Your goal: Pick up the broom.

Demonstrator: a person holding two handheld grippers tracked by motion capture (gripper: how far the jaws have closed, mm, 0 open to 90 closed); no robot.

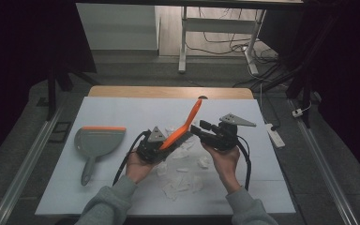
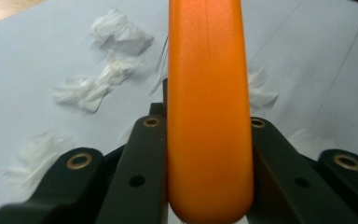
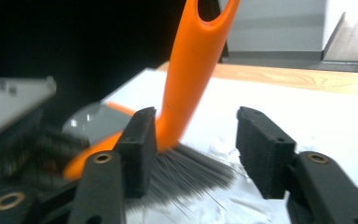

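An orange-handled brush [image 1: 183,125] slants up over the middle of the white table cover [image 1: 122,110]. My left gripper [image 1: 152,144] is shut on its lower orange end [image 2: 205,93], the jaws pressed against both sides. My right gripper [image 1: 199,127] is open, and its jaws straddle the grey bristles [image 3: 191,172]. Its left jaw is against the handle [image 3: 191,70], which rises to a hanging loop. A grey dustpan [image 1: 96,140] with an orange lip lies flat at the left, handle toward me. Several torn white paper scraps [image 1: 183,176] lie under and in front of both grippers.
More paper scraps [image 2: 116,32] lie on the cover ahead of the left gripper. The wooden table edge [image 1: 168,91] shows behind the cover. Beyond it stand a white desk frame [image 1: 183,42] and floor cables. A power strip [image 1: 275,133] lies on the floor at the right.
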